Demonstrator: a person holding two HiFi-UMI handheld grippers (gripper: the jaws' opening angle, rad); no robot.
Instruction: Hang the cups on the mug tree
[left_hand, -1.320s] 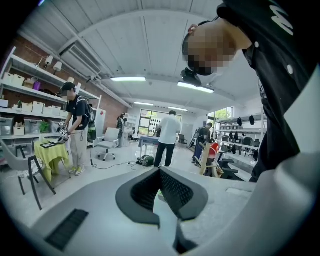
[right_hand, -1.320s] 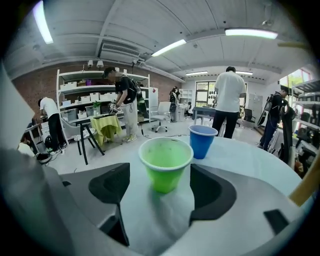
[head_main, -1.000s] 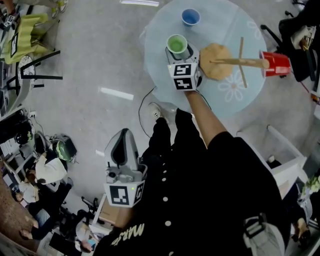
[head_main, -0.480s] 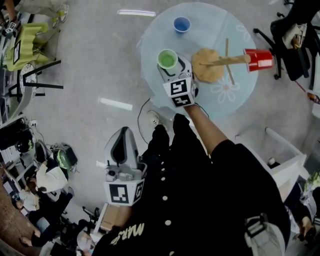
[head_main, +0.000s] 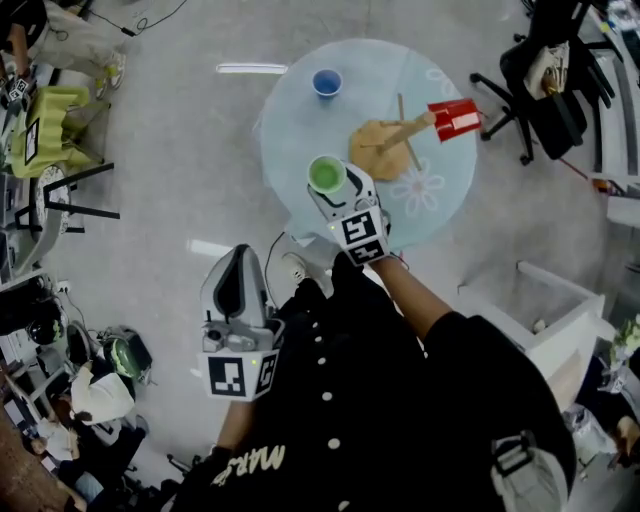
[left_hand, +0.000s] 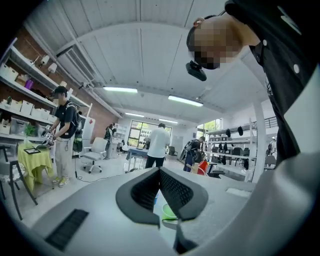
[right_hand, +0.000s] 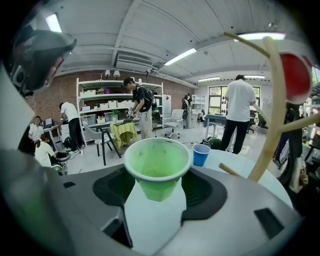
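- An open lab-workshop: brick wall (right_hand: 64, 92), white shelves (right_hand: 117, 80) loaded with storage boxes (right_hand: 90, 93).
- Strip lights (right_hand: 179, 56) overhead, swivel chairs (head_main: 545, 90), a person (right_hand: 141, 107) standing at a yellow-draped table (right_hand: 122, 131).

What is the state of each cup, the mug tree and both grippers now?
mug tree: standing, one cup hung
red cup: hanging on mug tree
blue cup: upright on table
green cup: upright, gripped
right gripper: shut on green cup
left gripper: shut, empty
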